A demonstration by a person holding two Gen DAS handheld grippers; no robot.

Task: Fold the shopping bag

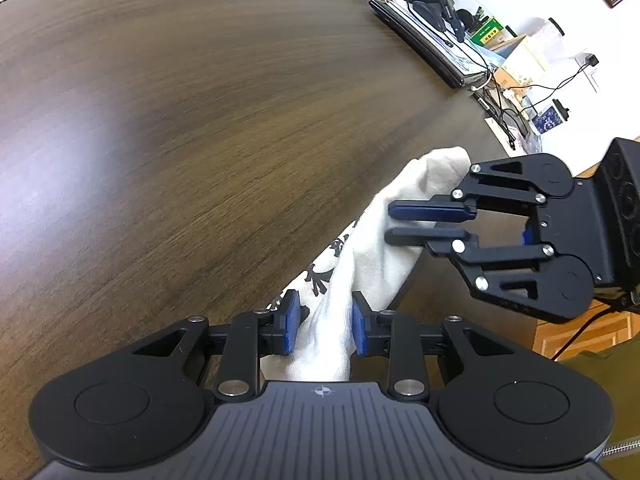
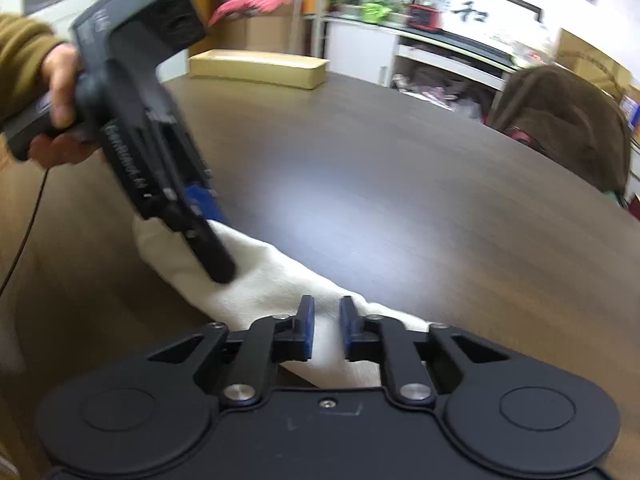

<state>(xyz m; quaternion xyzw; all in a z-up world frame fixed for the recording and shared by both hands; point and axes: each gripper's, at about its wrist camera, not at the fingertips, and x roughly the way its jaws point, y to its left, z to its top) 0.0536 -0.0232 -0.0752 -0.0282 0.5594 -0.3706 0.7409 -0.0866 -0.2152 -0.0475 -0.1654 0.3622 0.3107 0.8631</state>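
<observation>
Dark wood-grain table [image 1: 200, 140]: broad, rounded edge, matte laminate with a soft sheen where light pools on it. Cluttered room beyond.

Shopping bag [image 1: 400, 216]: cream woven cloth, bunched into a long soft roll, black printed figures along one side. It lies at the near edge of the table, stretched between both grippers; how much of its underside touches the wood cannot be told.

Left gripper [image 1: 325, 326]: black hinged linkage, blue pads [image 1: 291, 320], ribbed grey housing. Jaws part-way closed, pads pressing either side of a thick fold of the cloth. In the right wrist view a hand [image 2: 60, 92] in an olive-brown sleeve [image 2: 20, 56] grips its handle, and its finger lies on the far end of the roll.

Right gripper [image 2: 326, 320]: same black build, blue-faced pads. From its own camera the jaws stand narrowly apart with cream cloth filling the gap; from the left wrist view its two fingers [image 1: 428, 212] sit close together, pinching a bunched end of the bag. No earlier view to compare.

Cardboard box [image 2: 256, 68]: long, flat, tan, at the table's far edge.

Laptop [image 1: 420, 40]: closed, dark, slim, with papers and black cables piled on it, along the table's far right edge.

Chair [image 2: 560, 120]: brown, fuzzy-draped back, rounded, beyond the table.
</observation>
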